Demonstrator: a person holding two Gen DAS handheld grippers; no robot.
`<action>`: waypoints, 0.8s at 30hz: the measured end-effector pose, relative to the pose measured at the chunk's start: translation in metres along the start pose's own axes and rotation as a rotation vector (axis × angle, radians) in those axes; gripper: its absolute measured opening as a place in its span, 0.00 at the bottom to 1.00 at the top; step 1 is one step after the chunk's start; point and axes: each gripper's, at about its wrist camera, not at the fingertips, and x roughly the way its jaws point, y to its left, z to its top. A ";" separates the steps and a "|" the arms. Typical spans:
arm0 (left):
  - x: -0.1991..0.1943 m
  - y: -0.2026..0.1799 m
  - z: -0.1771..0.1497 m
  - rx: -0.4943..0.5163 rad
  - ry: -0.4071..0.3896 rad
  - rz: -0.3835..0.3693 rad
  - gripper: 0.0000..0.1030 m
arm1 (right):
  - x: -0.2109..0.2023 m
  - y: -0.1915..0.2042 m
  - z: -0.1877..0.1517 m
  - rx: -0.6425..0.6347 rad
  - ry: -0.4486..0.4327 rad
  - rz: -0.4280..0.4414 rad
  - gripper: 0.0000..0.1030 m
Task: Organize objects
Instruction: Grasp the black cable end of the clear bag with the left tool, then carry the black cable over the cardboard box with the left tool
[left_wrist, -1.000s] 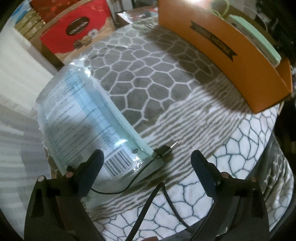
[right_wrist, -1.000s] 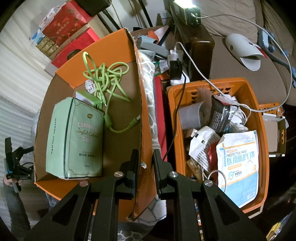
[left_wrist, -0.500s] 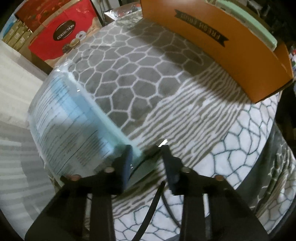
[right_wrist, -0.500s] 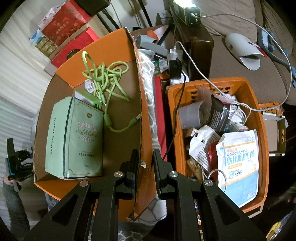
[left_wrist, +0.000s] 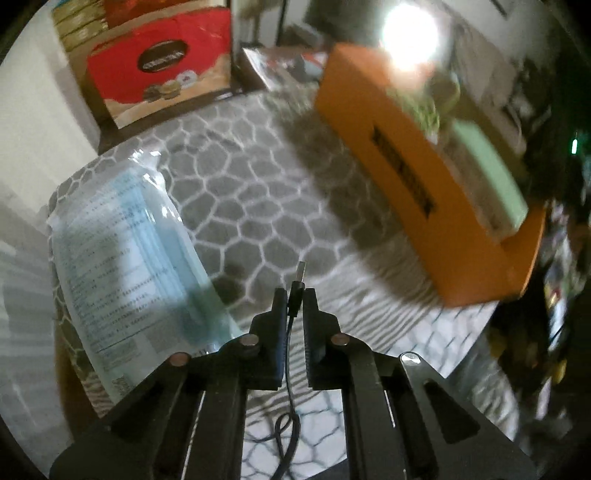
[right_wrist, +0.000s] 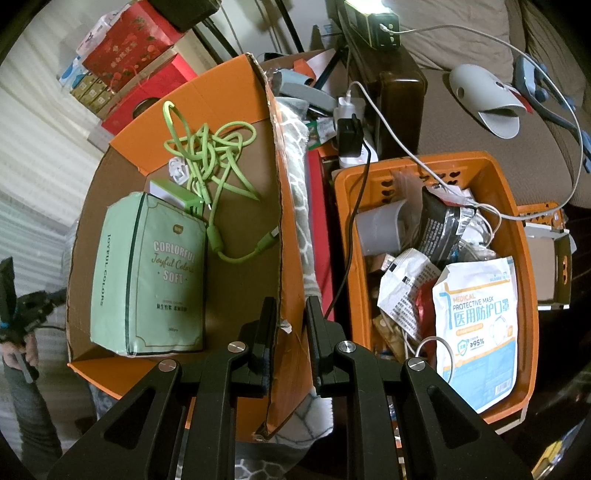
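1. Left wrist view: the left gripper (left_wrist: 294, 300) has its jaws pressed together on a black USB cable (left_wrist: 295, 295), pinched just behind the plug. The metal plug tip stands out past the fingertips and is clear of the surface below.
2. Left wrist view: the rest of the cable hangs between the fingers and loops onto the patterned blanket (left_wrist: 258, 192) near the lower edge of the frame.
3. Left wrist view: a clear pack of blue face masks (left_wrist: 122, 258) lies flat on the blanket at its left edge, beside the gripper. The orange cardboard box (left_wrist: 413, 184) stands on the blanket's far right side, well apart from the pack; this part of the frame is blurred.
4. Right wrist view: the right gripper (right_wrist: 291, 317) pinches the box's right-hand wall (right_wrist: 284, 258), one finger inside the box and one outside.
5. Right wrist view: inside the box lie a green tissue pack (right_wrist: 147, 273) at the near left and a tangled green cable (right_wrist: 210, 158) toward the far wall, touching the pack's far end.
6. Right wrist view: an orange plastic basket (right_wrist: 343, 206) full of packets stands just right of the box; a white mask packet (right_wrist: 476, 321) lies in its near right corner.
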 end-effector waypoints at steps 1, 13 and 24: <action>-0.006 0.002 0.003 -0.026 -0.018 -0.022 0.07 | 0.000 0.000 0.001 0.000 0.000 0.000 0.14; -0.041 0.011 0.037 -0.219 -0.163 -0.132 0.06 | 0.001 0.000 0.000 0.002 0.000 0.002 0.14; -0.084 -0.014 0.076 -0.249 -0.310 -0.189 0.06 | 0.002 0.000 -0.002 0.005 -0.002 0.007 0.15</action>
